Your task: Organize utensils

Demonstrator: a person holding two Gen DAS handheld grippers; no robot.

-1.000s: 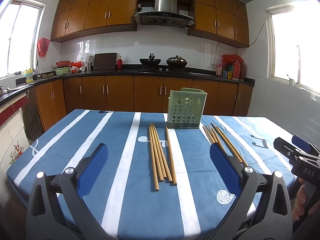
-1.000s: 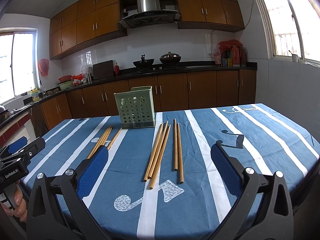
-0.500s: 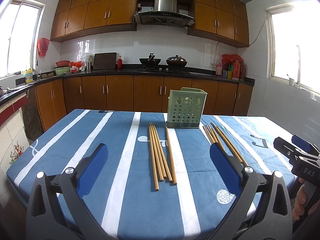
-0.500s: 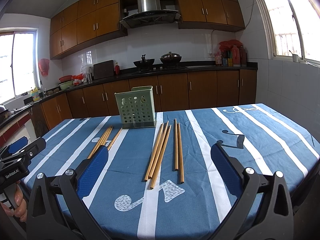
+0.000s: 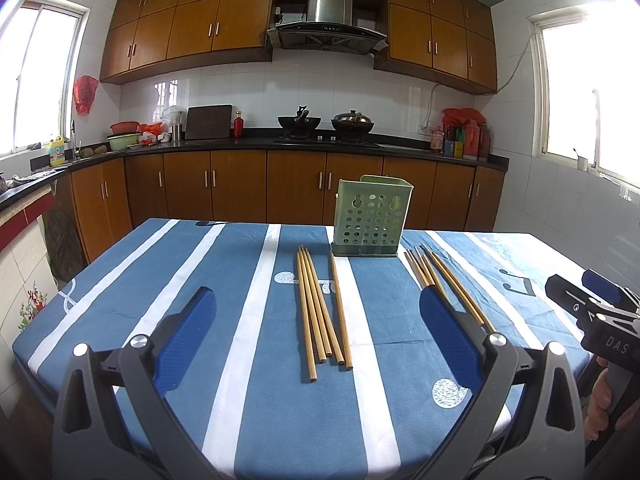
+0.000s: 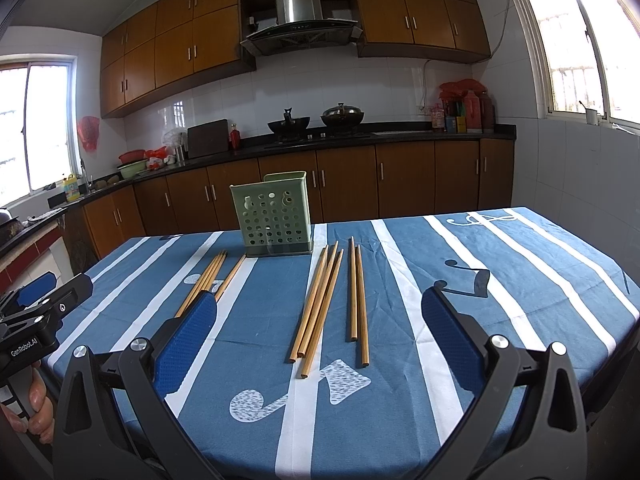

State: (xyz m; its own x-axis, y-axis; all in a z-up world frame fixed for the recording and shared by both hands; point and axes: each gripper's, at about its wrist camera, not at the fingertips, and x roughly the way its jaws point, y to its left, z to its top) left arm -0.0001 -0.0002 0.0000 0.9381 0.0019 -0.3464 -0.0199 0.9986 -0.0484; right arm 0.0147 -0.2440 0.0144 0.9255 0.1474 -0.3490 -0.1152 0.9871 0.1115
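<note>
A green perforated utensil holder (image 5: 370, 218) stands upright at the far middle of the blue striped table; it also shows in the right wrist view (image 6: 274, 220). Several wooden chopsticks (image 5: 320, 304) lie in front of it to its left, and another bunch (image 5: 444, 284) lies to its right. In the right wrist view the right bunch (image 6: 324, 300) lies ahead and the left bunch (image 6: 210, 278) is at the left. My left gripper (image 5: 316, 336) is open and empty above the near table edge. My right gripper (image 6: 318, 336) is open and empty too.
The tablecloth (image 5: 200, 280) has white stripes and music-note prints. The right gripper's body (image 5: 600, 320) shows at the left wrist view's right edge, the left gripper's body (image 6: 36, 316) at the other view's left edge. Kitchen counters and cabinets (image 5: 240, 184) stand behind the table.
</note>
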